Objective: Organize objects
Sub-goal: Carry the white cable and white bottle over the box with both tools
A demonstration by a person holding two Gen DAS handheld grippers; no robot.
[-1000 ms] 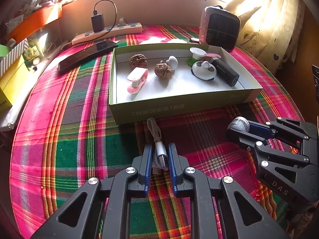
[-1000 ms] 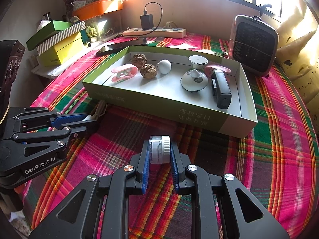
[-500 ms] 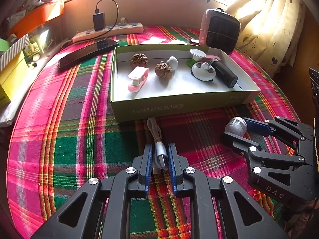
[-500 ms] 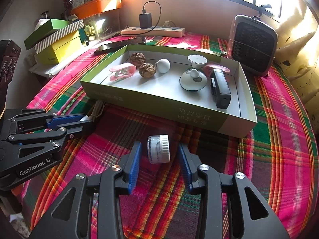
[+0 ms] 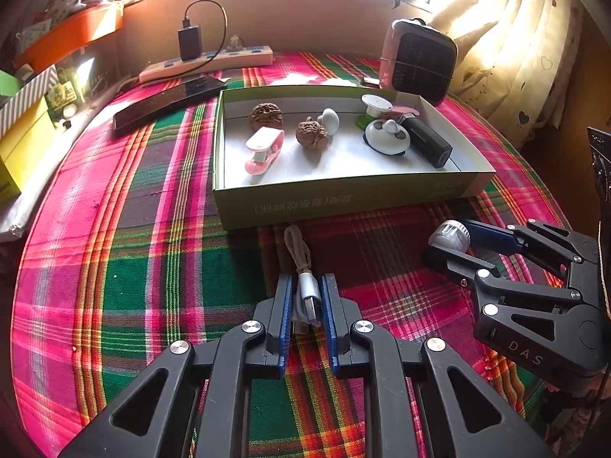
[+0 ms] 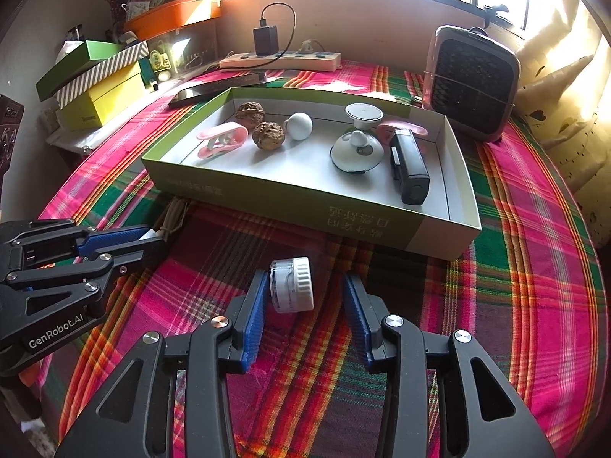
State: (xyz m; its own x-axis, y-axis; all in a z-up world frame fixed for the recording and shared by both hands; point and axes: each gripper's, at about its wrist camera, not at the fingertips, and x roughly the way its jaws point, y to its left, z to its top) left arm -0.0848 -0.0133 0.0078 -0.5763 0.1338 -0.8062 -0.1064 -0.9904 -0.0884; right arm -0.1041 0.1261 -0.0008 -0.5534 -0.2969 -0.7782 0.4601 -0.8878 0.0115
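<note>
Left gripper (image 5: 307,297) fingers pinch the silver plug end of a coiled cable (image 5: 301,263), which lies on the bench (image 5: 114,267) just in front of the box (image 5: 343,198); its beige braided loop runs toward the box wall. Right gripper (image 6: 305,301) fingers stand spread and have just been closing. A small jar (image 6: 291,286) lies on its side between them, close to the left finger (image 6: 254,316), clear gap to the right one, not pinched. Jar is clear plastic with a ribbed white cap. Bench carries a woven plaid cloth, pink, green, red. Box is shallow green cardboard, white inside, holding two wrinkled brown walnuts (image 6: 269,134), a pink clip (image 6: 221,141), a white ball (image 6: 299,126), a round white lid (image 6: 357,152) and a black rectangular block (image 6: 408,168).
</note>
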